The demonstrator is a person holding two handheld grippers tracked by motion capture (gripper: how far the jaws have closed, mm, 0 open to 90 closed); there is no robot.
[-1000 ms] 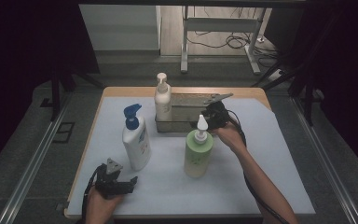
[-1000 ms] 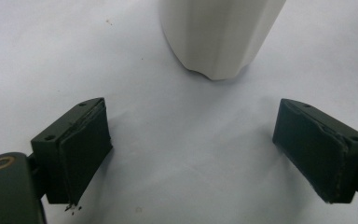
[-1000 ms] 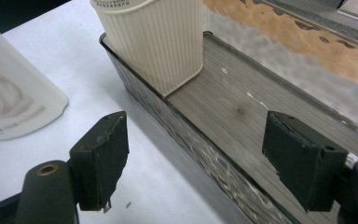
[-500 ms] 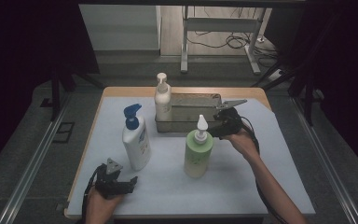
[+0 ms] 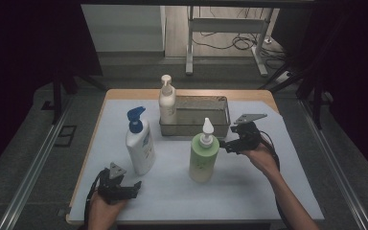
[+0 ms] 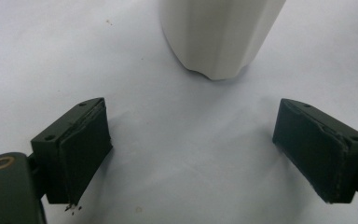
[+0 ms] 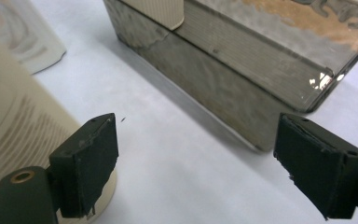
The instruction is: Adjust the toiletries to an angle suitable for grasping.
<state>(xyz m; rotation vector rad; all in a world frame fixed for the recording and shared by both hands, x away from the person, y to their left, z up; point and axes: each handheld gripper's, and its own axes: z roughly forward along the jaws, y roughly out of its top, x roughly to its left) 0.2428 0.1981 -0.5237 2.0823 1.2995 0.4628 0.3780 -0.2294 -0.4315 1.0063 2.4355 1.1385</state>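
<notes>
A white bottle with a blue pump (image 5: 140, 143) stands at the left of the white sheet. A green bottle with a white cap (image 5: 203, 155) stands in the middle. A cream pump bottle (image 5: 166, 103) sits in the left end of a metal tray (image 5: 196, 128). My left gripper (image 5: 133, 185) rests open near the front edge, below the white bottle, whose base (image 6: 219, 32) lies ahead of its jaws (image 6: 205, 158). My right gripper (image 5: 224, 144) hovers open just right of the green bottle (image 7: 14, 130), with the tray wall (image 7: 223, 79) ahead and nothing between its jaws (image 7: 205, 168).
The white sheet (image 5: 249, 191) covers a wooden table whose edge (image 5: 196, 92) shows at the back. Dark floor, rails and a metal stand (image 5: 230, 28) lie beyond. Open sheet stretches along the front and right.
My right gripper has drawn back from the tray, moving right and toward the person, and now sits beside the green bottle. The left gripper has stayed put.
</notes>
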